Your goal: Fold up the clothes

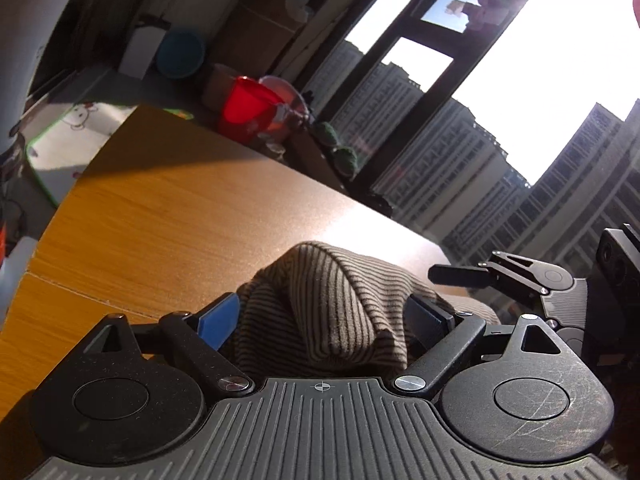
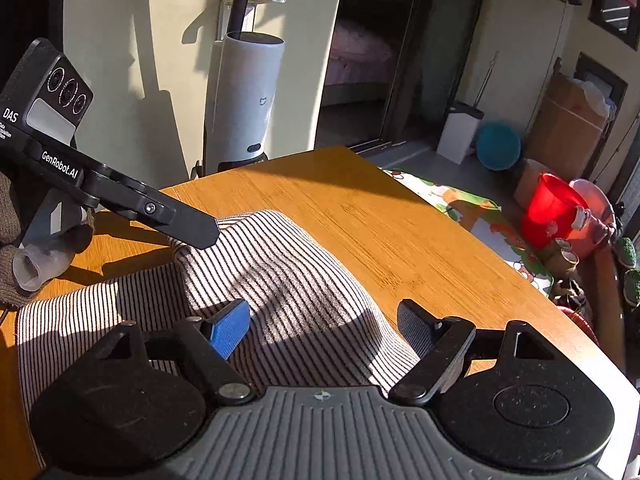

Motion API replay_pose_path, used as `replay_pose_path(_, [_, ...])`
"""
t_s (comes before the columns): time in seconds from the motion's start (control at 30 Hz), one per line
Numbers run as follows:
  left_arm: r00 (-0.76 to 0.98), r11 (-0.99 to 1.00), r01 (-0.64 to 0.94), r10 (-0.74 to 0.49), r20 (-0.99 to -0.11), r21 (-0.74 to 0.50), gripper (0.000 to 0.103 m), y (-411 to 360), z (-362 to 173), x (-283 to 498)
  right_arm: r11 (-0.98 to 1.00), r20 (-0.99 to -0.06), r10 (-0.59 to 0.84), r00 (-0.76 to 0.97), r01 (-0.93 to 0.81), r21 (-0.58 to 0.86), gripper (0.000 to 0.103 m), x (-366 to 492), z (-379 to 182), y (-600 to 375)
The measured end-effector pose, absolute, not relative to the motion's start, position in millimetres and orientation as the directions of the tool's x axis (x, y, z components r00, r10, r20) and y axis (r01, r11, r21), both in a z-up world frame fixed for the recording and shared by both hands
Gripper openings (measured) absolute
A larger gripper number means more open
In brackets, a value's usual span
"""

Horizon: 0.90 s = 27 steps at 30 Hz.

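The left hand-held gripper has a bunched fold of the striped garment filling the gap between its blue-padded fingers, which press into the cloth from both sides: it is grasping the fabric. The right hand-held gripper is spread wide over the same striped garment, its fingers apart and not pinching (the cloth lies between them and beneath). The garment is humped on the wooden desk, near its front edge. At about two o'clock in the right wrist view a red bucket stands on the floor.
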<state>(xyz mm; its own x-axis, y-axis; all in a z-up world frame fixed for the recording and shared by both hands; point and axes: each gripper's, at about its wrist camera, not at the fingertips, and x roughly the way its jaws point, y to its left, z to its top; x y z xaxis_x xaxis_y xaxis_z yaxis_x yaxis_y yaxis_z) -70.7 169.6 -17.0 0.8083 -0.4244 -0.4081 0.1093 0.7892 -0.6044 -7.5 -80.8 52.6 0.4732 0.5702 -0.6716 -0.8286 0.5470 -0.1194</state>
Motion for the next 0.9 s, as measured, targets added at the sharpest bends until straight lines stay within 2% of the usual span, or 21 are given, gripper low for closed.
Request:
replay_pose_path(0.07, [0.823, 0.754, 0.106, -0.433, -0.368, -0.648, 0.094, 187.4, -15.1, -80.3, 0.546, -0.704, 0.577, 0.415, -0.836, -0.045, 0.083, 8.9, 42.4, -76.6])
replay_pose_path(0.1, [0.835, 0.743, 0.110, -0.429, -0.344, -0.660, 0.095, 196.8, -12.2, -86.5, 0.551, -0.723, 0.583, 0.371, -0.835, 0.016, 0.087, 18.4, 35.4, -76.8])
replay_pose_path(0.13, [0.847, 0.732, 0.113, -0.425, -0.320, -0.672, 0.096, 206.6, -9.5, -92.6, 0.560, -0.725, 0.595, 0.348, -0.826, 0.062, 0.090, 24.3, 30.6, -78.8])
replay_pose_path(0.23, [0.868, 0.704, 0.102, -0.408, -0.283, -0.703, 0.097, 226.3, -8.2, -100.3, 0.585, -0.712, 0.628, 0.314, -0.794, 0.166, 0.091, 34.7, 21.0, -86.0])
replay_pose_path(0.27, [0.871, 0.695, 0.100, -0.407, -0.276, -0.712, 0.097, 230.3, -9.1, -101.0, 0.592, -0.707, 0.633, 0.315, -0.786, 0.180, 0.087, 32.8, 20.6, -87.3])
replay_pose_path(0.33, [0.868, 0.682, 0.099, -0.416, -0.272, -0.725, 0.098, 232.3, -12.2, -99.7, 0.605, -0.694, 0.635, 0.338, -0.776, 0.176, 0.065, 20.1, 25.4, -88.2])
replay_pose_path(0.37, [0.864, 0.679, 0.099, -0.421, -0.276, -0.727, 0.098, 231.3, -13.2, -97.6, 0.608, -0.688, 0.634, 0.355, -0.777, 0.160, 0.057, 11.6, 29.5, -87.8])
replay_pose_path(0.4, [0.859, 0.677, 0.098, -0.428, -0.281, -0.729, 0.098, 229.8, -13.9, -95.0, 0.601, -0.672, 0.635, 0.381, -0.790, 0.120, 0.046, -0.1, 35.0, -87.7])
replay_pose_path(0.43, [0.854, 0.673, 0.101, -0.436, -0.284, -0.732, 0.098, 223.8, -14.7, -96.4, 0.591, -0.652, 0.638, 0.410, -0.803, 0.073, 0.041, -12.9, 41.0, -87.6])
replay_pose_path(0.57, [0.828, 0.633, 0.145, -0.498, -0.257, -0.761, 0.099, 208.6, -12.5, -94.8, 0.551, -0.536, 0.588, 0.607, -0.785, -0.284, 0.039, -86.9, 51.7, -78.6])
replay_pose_path(0.73, [0.776, 0.667, 0.192, -0.553, -0.305, -0.720, 0.100, 166.6, -11.9, -90.1, 0.423, -0.399, 0.520, 0.755, -0.633, -0.648, 0.040, -168.8, 0.9, -54.6])
replay_pose_path(0.87, [0.768, 0.753, 0.164, -0.502, -0.397, -0.637, 0.099, 139.4, -14.7, -92.7, 0.417, -0.359, 0.529, 0.769, -0.604, -0.679, 0.045, -197.5, -12.9, -53.2])
replay_pose_path(0.9, [0.765, 0.773, 0.157, -0.489, -0.419, -0.615, 0.095, 134.7, -16.1, -93.8, 0.432, -0.383, 0.543, 0.748, -0.639, -0.636, 0.047, -198.6, -6.2, -58.6])
